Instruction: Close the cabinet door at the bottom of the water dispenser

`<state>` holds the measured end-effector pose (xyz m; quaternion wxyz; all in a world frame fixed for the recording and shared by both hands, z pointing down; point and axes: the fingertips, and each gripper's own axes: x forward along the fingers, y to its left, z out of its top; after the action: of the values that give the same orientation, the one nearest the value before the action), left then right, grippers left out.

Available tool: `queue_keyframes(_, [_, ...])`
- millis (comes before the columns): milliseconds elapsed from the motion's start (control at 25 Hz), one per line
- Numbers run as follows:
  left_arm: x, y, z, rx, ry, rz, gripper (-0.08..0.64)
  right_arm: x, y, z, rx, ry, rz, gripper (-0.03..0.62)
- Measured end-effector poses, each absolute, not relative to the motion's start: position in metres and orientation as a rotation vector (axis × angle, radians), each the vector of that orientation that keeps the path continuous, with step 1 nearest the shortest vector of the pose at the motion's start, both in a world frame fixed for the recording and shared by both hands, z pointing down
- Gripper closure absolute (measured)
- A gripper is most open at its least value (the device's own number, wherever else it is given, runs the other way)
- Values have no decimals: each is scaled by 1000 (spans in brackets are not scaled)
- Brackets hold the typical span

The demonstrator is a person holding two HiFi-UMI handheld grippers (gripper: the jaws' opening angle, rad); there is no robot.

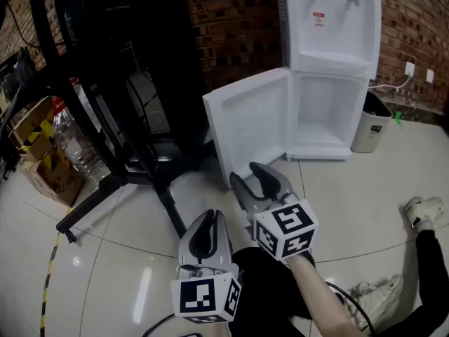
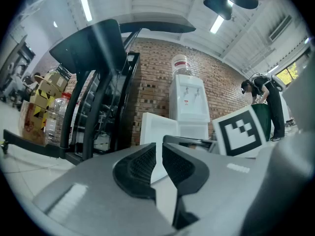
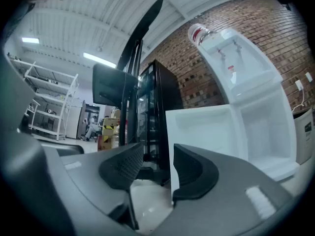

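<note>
The white water dispenser stands against the brick wall. Its bottom cabinet door is swung wide open to the left, showing the empty white compartment. My right gripper is open and held low, just in front of the door's free edge, with nothing between its jaws. In the right gripper view the door fills the space beyond the right gripper, whose jaws are level with its edge. My left gripper hangs lower and nearer to me, shut and empty. The left gripper points toward the door.
A black metal rack with floor legs stands left of the door. Cardboard boxes and plastic bottles lie at far left. A small bin sits right of the dispenser. The person's shoe is at the right. Another person bends over in the distance.
</note>
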<state>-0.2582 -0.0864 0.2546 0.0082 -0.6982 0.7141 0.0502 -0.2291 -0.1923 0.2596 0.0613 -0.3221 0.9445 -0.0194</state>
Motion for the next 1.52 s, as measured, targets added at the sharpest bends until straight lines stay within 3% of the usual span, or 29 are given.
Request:
queue_keyframes(80, [-265, -92, 255, -2202, 2229, 185, 541, -253, -216, 267, -1053, 2884, -16, 399])
queue_keyframes(640, [-308, -120, 312, -2270, 2324, 208, 541, -324, -321, 310, -1422, 2901, 132, 376])
queue_keyframes(1280, [-310, -124, 337, -2322, 2387, 226, 541, -310, -321, 321, -1526, 2881, 93, 405])
queue_keyframes(1520, [-303, -116, 323, -2329, 2374, 359, 541, -279, -297, 325, -1558, 2887, 15, 397])
